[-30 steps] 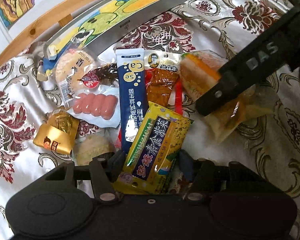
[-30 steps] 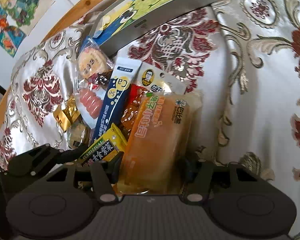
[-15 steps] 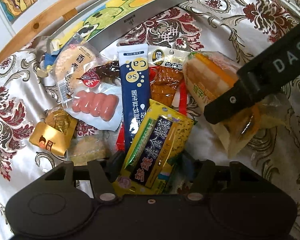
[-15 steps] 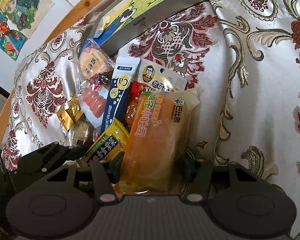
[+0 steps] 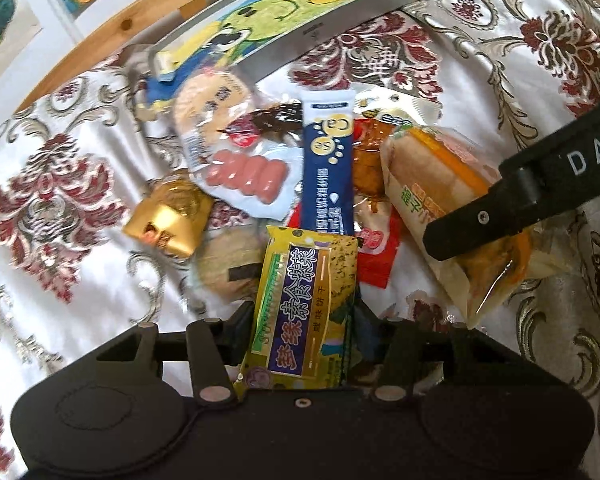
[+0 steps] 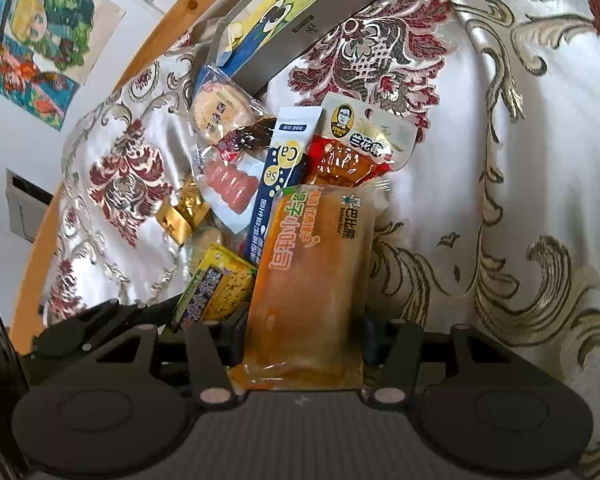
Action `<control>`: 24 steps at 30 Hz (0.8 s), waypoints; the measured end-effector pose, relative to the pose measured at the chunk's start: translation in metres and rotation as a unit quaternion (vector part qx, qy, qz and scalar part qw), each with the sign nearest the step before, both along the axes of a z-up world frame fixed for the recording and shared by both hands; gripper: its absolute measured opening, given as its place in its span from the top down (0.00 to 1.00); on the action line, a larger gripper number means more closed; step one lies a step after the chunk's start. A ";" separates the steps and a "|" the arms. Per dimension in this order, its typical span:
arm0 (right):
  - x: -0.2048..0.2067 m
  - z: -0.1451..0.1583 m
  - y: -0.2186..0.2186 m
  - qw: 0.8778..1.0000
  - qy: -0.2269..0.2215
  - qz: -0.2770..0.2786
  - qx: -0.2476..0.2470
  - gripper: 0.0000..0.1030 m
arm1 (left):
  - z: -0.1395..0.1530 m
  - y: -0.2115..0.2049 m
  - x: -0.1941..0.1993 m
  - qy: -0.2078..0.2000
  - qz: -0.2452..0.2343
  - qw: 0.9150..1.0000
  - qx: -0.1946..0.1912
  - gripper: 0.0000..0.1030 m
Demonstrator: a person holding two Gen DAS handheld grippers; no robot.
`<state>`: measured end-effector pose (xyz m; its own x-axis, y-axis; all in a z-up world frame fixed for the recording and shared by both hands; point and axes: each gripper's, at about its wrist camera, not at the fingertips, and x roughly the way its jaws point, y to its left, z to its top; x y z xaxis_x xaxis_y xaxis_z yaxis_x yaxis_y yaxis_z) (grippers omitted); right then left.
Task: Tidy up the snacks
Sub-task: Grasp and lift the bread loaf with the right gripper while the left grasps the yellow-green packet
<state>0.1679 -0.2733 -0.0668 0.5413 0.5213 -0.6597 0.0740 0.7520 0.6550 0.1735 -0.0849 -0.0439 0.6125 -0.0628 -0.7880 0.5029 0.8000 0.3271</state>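
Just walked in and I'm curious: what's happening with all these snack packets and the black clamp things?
A person is sorting snacks with two handheld grippers. The left gripper is shut on a yellow seaweed cracker packet, and the right gripper is shut on an orange bread packet. The other snacks lie in a pile on the patterned cloth, near a grey tray behind them.

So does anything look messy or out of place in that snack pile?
Nothing spilled or torn that I can see. The snacks just overlap in a loose heap: the blue stick pack lies across the red packet, beside the sausage pack.
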 end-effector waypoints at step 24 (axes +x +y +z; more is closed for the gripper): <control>-0.004 0.017 -0.016 0.991 -0.066 -0.001 0.116 0.48 | 0.066 0.013 0.008 -0.061 0.104 0.982 -0.144 0.49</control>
<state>0.1637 -0.2895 -0.0493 0.6157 0.6493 -0.4464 -0.0222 0.5806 0.8139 0.1819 -0.0723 0.0218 0.7239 -0.1356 -0.6764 0.2903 0.9493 0.1203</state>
